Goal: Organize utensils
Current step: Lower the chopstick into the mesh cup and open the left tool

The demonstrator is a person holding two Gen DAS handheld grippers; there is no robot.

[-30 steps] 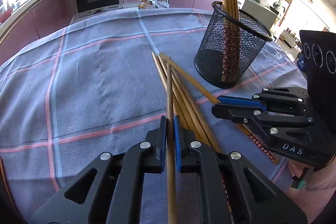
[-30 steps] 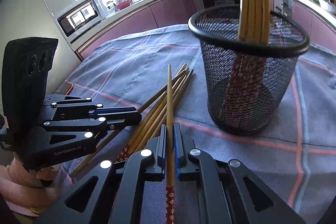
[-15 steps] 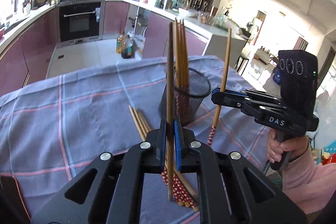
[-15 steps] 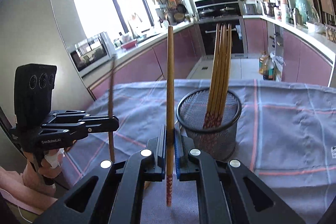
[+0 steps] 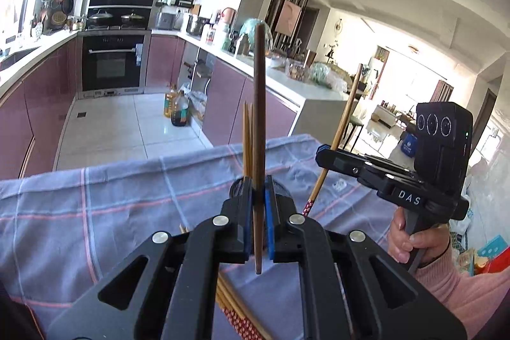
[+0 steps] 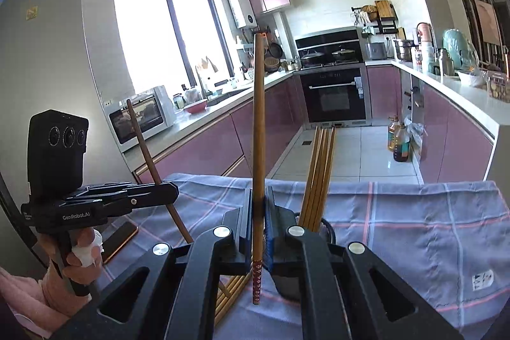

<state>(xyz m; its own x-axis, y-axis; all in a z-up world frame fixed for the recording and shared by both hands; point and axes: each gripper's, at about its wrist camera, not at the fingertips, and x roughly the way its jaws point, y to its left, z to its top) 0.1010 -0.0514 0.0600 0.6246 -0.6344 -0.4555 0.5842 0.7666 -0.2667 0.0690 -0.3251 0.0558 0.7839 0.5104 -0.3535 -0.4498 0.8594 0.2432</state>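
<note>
My left gripper (image 5: 258, 190) is shut on a brown chopstick (image 5: 258, 117) that stands upright, lifted off the cloth. My right gripper (image 6: 258, 203) is shut on another chopstick (image 6: 258, 133), its red patterned end pointing down. Each gripper shows in the other's view: the right gripper (image 5: 322, 155) with its slanted chopstick (image 5: 339, 139), the left gripper (image 6: 173, 191) with its chopstick (image 6: 149, 155). The black mesh cup (image 6: 330, 228) is mostly hidden behind my fingers; several chopsticks (image 6: 318, 174) stand in it. Loose chopsticks (image 5: 236, 308) lie on the cloth below.
A blue-grey plaid cloth (image 6: 414, 228) covers the table. A phone (image 6: 119, 239) lies near its left edge. Beyond the far edge are the tiled kitchen floor with oil bottles (image 5: 177, 112), purple cabinets and an oven (image 6: 334, 94).
Both grippers rose off the cloth, each carrying its chopstick, and tipped upward. The mesh cup and the loose chopsticks dropped low in both views, behind my fingers.
</note>
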